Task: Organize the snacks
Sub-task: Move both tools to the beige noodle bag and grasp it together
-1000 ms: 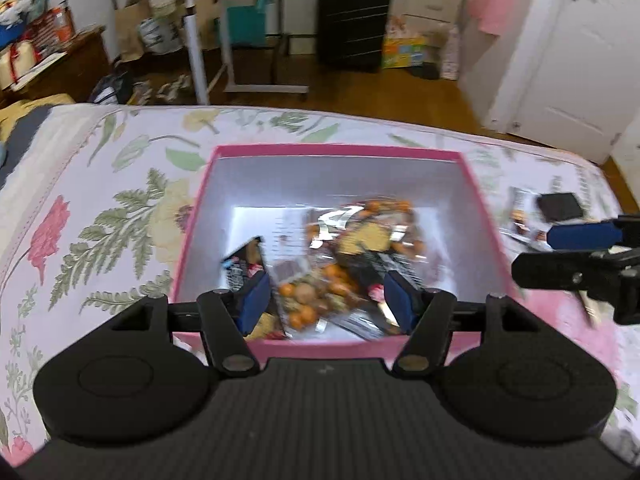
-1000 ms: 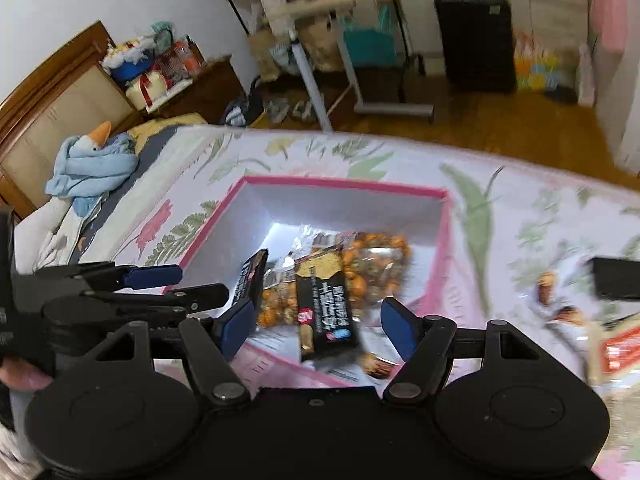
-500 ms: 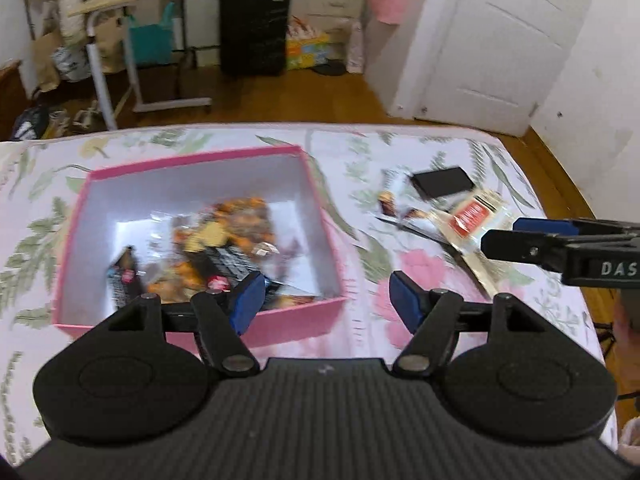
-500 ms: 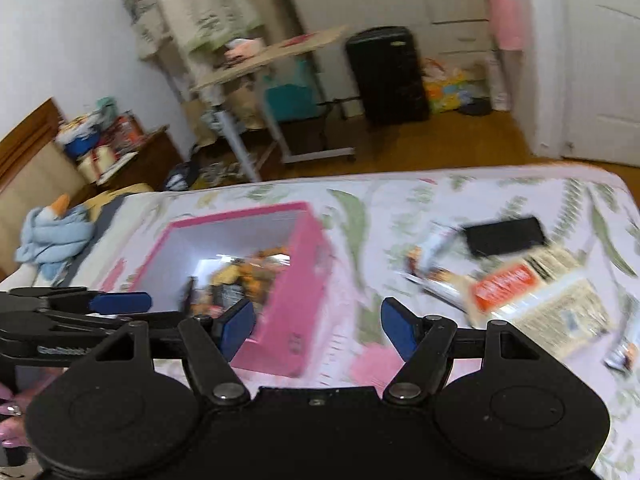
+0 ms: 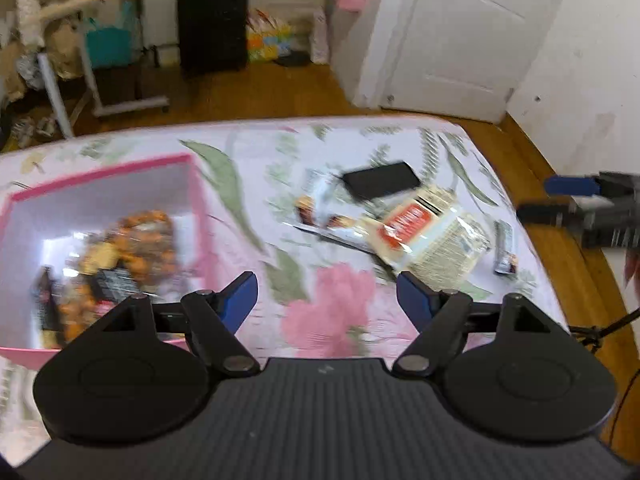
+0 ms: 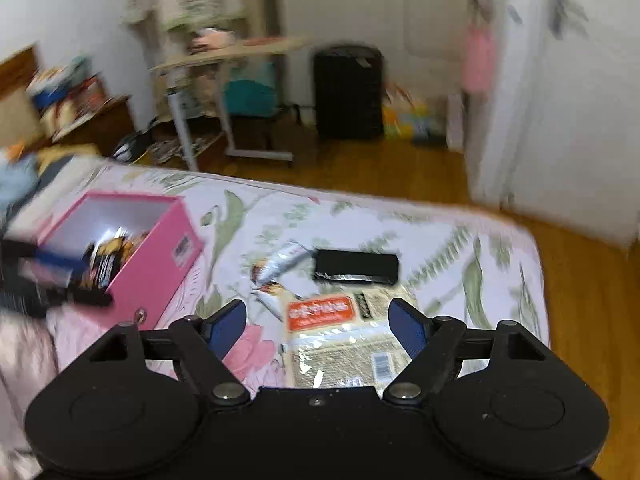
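Fingers on both grippers spread wide, empty. Recommend right gripper straddle the clear orange-labelled snack packet squarely, then carry it to the pink cardboard box.

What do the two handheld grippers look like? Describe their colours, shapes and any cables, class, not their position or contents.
Both the left gripper and the right gripper are matte black, with two round disc housings, angled linkage arms with silver pivot screws, and blue pads on the fingertips. The left body is ribbed. A thin dark cable shows at the left view's right edge. Markings are too blurred to read.
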